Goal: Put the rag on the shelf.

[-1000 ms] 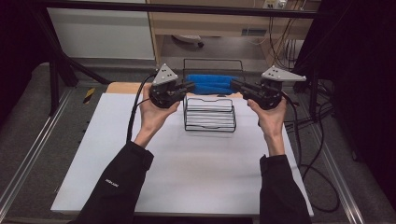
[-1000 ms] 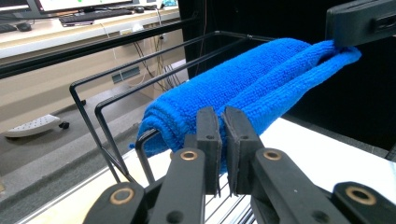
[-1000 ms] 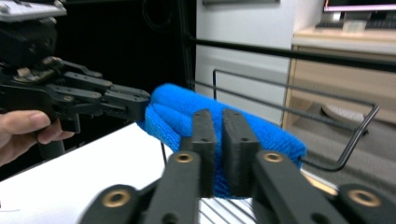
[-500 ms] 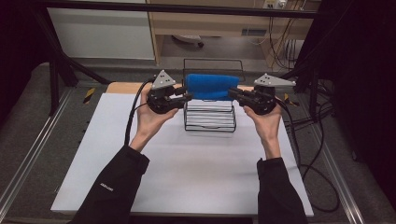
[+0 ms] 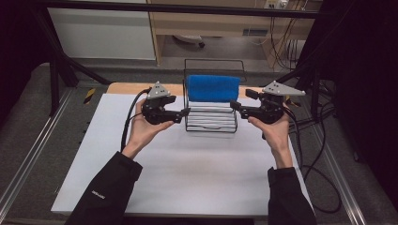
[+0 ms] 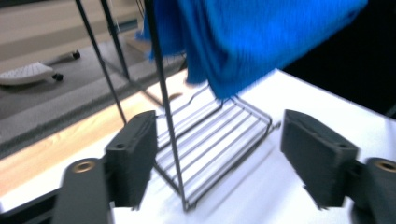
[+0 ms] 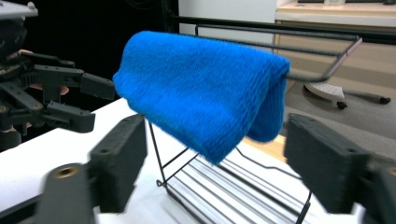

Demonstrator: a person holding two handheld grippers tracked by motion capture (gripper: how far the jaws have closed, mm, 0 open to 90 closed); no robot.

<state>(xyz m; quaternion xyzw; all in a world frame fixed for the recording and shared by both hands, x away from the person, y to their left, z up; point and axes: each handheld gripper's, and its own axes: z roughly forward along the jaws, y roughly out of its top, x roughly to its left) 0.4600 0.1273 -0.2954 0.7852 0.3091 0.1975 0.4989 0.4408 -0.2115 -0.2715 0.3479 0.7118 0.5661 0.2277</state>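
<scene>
Blue towel (image 5: pixel 213 88) now hangs folded over the top bar of the black wire rack (image 5: pixel 210 123), which sits at the far middle of the white table (image 5: pixel 187 178). Its long axis runs L-R across the table, along the bar, w/ both flaps hanging down, front one toward me.

Left gripper (image 5: pixel 184 112) sits just beside the rack's left end, right gripper (image 5: pixel 234 108) just beside the right end, tips pointing inward at each other. Both are below the towel's level, nearer the rack's lower shelf than the bar. Neither is clearly nearer; about symmetric.

Jaws on both have just been opening. In the left gripper view the jaws stand wide, w/ only a rack upright (image 6: pixel 166 107) passing between them, not pinched; the towel (image 6: pixel 252 42) is above and ahead, untouched. In the right gripper view the jaws are likewise wide, towel (image 7: pixel 201 88) ahead and above the gap, clear of the pads. So both are open, holding nothing.

What the next move turns on, imo: the towel lies up and inward from each gripper, so any re-grip means rising and closing in along its long axis from the ends. If the drape is the goal, it looks done and backing straight out sideways clears the rack; watch the left jaws round that upright.
</scene>
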